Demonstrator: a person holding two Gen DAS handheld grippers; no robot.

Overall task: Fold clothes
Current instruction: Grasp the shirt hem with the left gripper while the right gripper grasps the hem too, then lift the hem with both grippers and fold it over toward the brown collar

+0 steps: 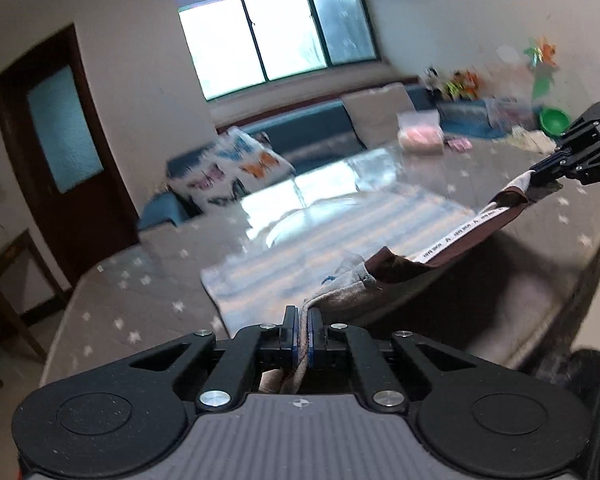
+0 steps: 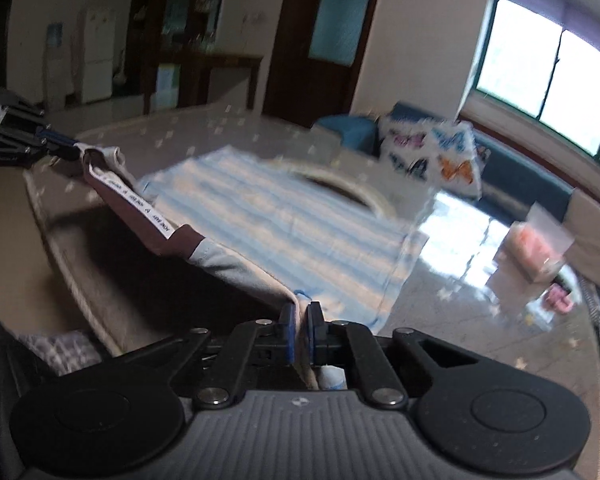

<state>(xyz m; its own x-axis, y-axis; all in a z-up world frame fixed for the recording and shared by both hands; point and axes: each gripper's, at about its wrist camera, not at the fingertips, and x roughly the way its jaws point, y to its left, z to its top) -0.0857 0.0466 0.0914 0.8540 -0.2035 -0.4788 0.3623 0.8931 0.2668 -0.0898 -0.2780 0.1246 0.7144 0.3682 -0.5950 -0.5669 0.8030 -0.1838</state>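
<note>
Clamped at bottom centre of each wrist view, the left gripper (image 1: 303,336) and right gripper (image 2: 300,332) pinch opposite ends of a brown-banded grey garment (image 1: 452,240), stretched above the blue striped cloth (image 2: 284,216). Lifting step; next likely laying it flat, keeping tension.

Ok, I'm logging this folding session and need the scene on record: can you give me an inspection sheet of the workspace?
Surface: table under a grey star-print cover, glossy in the middle.
Job's things: brown-and-grey garment with a printed white band, stretched in the air between both grippers; striped blue-white cloth lying flat on the table.
Clutter: clear bag of pink items, green bowl, small bits at the far edge, blurred.
Grippers: left gripper and right gripper, jaws shut on the garment.
Cables: nothing seen.
Surroundings: blue sofa, butterfly cushion, window, dark door.
</note>
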